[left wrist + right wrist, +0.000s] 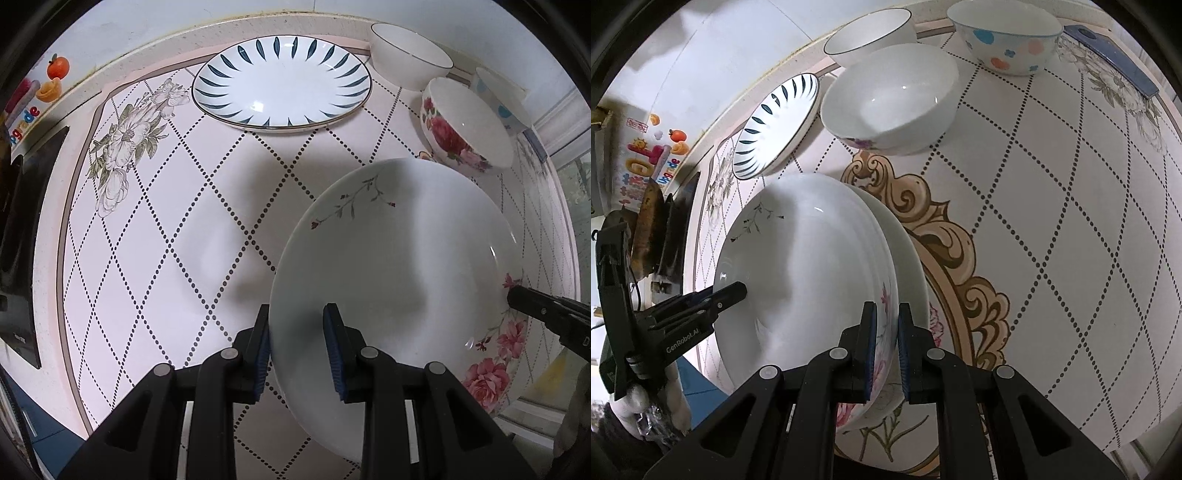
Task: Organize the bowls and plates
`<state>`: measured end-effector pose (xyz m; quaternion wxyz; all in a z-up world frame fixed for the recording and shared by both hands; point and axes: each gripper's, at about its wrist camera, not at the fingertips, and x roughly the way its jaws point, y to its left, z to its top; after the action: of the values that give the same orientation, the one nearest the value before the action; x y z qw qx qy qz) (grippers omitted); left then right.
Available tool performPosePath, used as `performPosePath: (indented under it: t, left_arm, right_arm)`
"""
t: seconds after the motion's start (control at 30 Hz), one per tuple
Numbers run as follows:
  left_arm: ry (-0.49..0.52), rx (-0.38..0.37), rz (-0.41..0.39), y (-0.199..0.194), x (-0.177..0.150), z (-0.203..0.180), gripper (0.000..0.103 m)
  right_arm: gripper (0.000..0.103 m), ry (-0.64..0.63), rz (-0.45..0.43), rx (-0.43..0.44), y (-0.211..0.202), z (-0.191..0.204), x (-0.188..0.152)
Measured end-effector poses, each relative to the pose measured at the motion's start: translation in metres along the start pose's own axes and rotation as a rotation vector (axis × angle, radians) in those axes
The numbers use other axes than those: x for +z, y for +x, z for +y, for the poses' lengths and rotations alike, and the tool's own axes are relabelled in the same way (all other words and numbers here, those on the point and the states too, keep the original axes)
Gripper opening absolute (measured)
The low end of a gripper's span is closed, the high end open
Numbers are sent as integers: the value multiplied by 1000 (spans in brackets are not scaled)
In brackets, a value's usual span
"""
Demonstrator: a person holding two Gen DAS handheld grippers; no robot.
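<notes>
A white plate with a thin twig print lies on top of a plate with pink roses. My left gripper straddles the twig plate's near rim with the jaws apart. In the right wrist view my right gripper is shut on the rose plate's rim, under the twig plate. The left gripper shows there at the plate's far edge. A plate with blue leaf marks lies at the back.
Three bowls stand at the back right: a plain white one, a rose one and a spotted one. A black appliance sits at the table's left edge. The patterned table mat lies under everything.
</notes>
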<state>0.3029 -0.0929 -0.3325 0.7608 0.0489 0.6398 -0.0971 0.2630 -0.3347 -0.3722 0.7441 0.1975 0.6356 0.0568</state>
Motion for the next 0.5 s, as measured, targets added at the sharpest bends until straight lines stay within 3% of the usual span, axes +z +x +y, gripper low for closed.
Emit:
performPosePath:
  t: [0.5]
  left_arm:
    - [52, 35, -7, 4, -8, -14, 25]
  right_arm:
    - [12, -38, -5, -60, -2, 3, -4]
